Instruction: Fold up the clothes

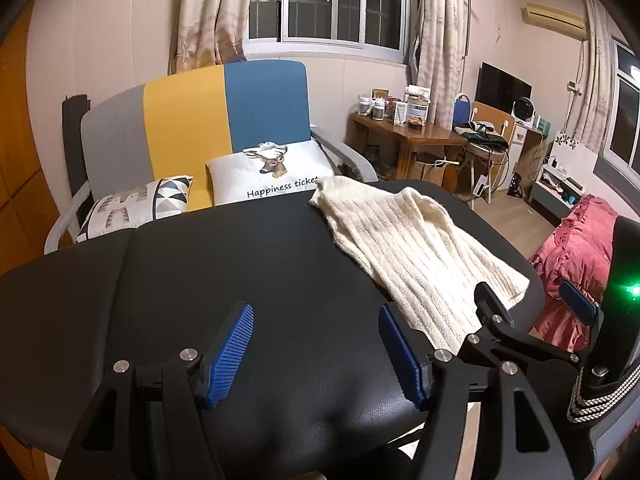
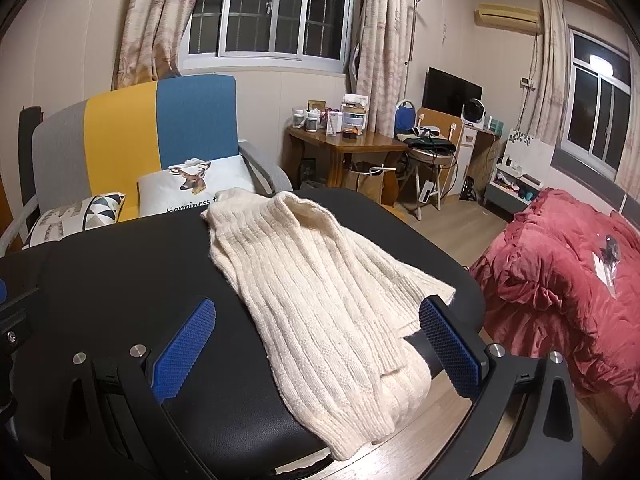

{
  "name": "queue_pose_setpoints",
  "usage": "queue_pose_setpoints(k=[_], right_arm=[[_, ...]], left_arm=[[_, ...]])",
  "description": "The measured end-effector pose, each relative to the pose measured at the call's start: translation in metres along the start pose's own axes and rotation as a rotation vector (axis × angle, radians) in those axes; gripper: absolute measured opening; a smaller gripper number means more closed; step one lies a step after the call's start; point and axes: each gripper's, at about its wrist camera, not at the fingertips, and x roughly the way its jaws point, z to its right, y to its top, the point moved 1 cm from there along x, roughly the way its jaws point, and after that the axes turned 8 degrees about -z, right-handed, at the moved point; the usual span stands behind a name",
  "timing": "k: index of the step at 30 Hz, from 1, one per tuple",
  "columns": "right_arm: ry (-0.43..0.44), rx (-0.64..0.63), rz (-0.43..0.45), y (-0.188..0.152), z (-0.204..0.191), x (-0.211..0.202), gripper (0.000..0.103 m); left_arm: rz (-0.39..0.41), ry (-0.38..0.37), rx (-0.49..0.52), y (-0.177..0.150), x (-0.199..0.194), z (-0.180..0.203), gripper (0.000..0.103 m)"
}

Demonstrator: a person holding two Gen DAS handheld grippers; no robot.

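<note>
1. Cream ribbed knit sweater (image 2: pixel 320 292) lies lengthwise on the black padded table (image 1: pixel 240 264), already doubled into a long strip; near end droops over the edge.
2. Judged soft, light, stretchy, clingy; best pinched at corners or hem.
3. Left gripper (image 1: pixel 316 354): jaws wide, holding nothing, beside the knit.
4. Right gripper (image 2: pixel 316 354): jaws wide, straddling the strip, gripping nothing.

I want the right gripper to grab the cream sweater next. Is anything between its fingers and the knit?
Nothing visible blocks it. The right gripper is open and the cream sweater already lies between its fingers on the black table, its near end draped over the table's edge.
</note>
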Motion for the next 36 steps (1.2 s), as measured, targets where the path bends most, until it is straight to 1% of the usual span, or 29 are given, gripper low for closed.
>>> queue_pose_setpoints(k=[3, 5, 7, 12, 14, 17, 18, 19, 21, 27, 32, 36], right_arm=[[0.004, 0.004, 0.003, 0.000, -0.001, 0.000, 0.103], [0.005, 0.002, 0.003, -0.003, -0.001, -0.003, 0.103], [0.001, 0.000, -0.006, -0.002, 0.000, 0.002, 0.103], [-0.004, -0.006, -0.004, -0.004, 0.003, 0.003, 0.103], [-0.012, -0.011, -0.014, -0.001, -0.003, 0.002, 0.103], [-0.011, -0.015, -0.010, -0.002, -0.005, -0.001, 0.103], [-0.010, -0.015, -0.008, -0.002, -0.005, -0.001, 0.103], [-0.009, -0.015, -0.007, -0.002, -0.006, -0.002, 0.103], [-0.003, -0.015, -0.007, -0.002, -0.006, -0.003, 0.103], [0.016, -0.012, -0.012, -0.003, -0.005, -0.005, 0.103], [0.045, -0.005, -0.021, -0.005, -0.004, -0.005, 0.103], [0.071, 0.013, -0.030, -0.005, -0.001, -0.004, 0.103]], left_arm=[[0.001, 0.018, 0.011, -0.006, -0.004, 0.001, 0.067], [-0.032, -0.015, -0.013, -0.003, 0.001, -0.008, 0.067], [-0.043, -0.016, -0.008, 0.001, 0.000, -0.011, 0.067], [-0.048, -0.084, -0.005, -0.008, 0.000, -0.010, 0.067], [-0.050, -0.112, -0.004, -0.011, 0.001, -0.009, 0.067], [-0.077, -0.231, -0.086, -0.015, 0.005, -0.022, 0.068], [-0.088, -0.254, -0.123, -0.015, 0.006, -0.028, 0.068], [-0.096, -0.253, -0.144, -0.015, 0.009, -0.031, 0.068], [-0.116, -0.227, -0.159, -0.015, 0.015, -0.032, 0.068], [-0.125, -0.249, -0.133, -0.021, 0.014, -0.031, 0.068], [-0.176, -0.322, -0.113, -0.026, 0.019, -0.026, 0.068], [-0.214, -0.334, -0.090, -0.034, 0.024, -0.024, 0.068]])
